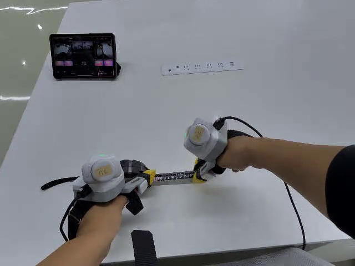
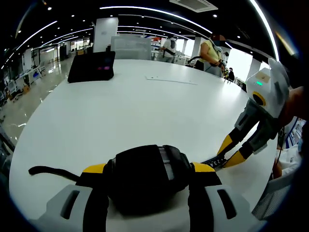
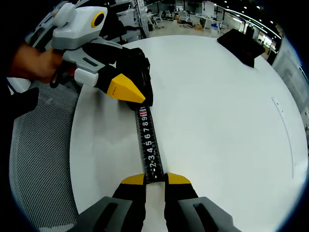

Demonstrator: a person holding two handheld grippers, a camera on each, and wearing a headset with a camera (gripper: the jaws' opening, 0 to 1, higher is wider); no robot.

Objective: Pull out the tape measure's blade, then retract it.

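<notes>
The white table (image 1: 222,100) carries everything, and the tape measure's black case (image 1: 133,166) sits near its front edge. Far beyond the case and off to its left, a tablet (image 1: 84,56) stands propped with its screen lit. Far beyond the case and to its right, a white power strip (image 1: 202,67) lies flat.

The left gripper (image 1: 141,176) is at the case itself. In the left gripper view its yellow-tipped jaws (image 2: 148,169) press against both sides of the case (image 2: 145,179), clamped on it with the body seated deep between them. The right gripper (image 1: 198,177) is just to the right of the case, apart from it by the drawn length of tape. In the right gripper view its jaws (image 3: 155,180) are closed on the free end of the blade (image 3: 148,145).

The blade (image 1: 173,177) runs straight out of the case's mouth (image 3: 140,67) to those tips, lying low over the table, its printed numerals reading from 2 up to 9 and then a red figure at the mouth. In the left gripper view it shows as a short dark strip (image 2: 212,163) right of the case. A black strap (image 1: 58,182) trails from the case's left side across the tabletop.
</notes>
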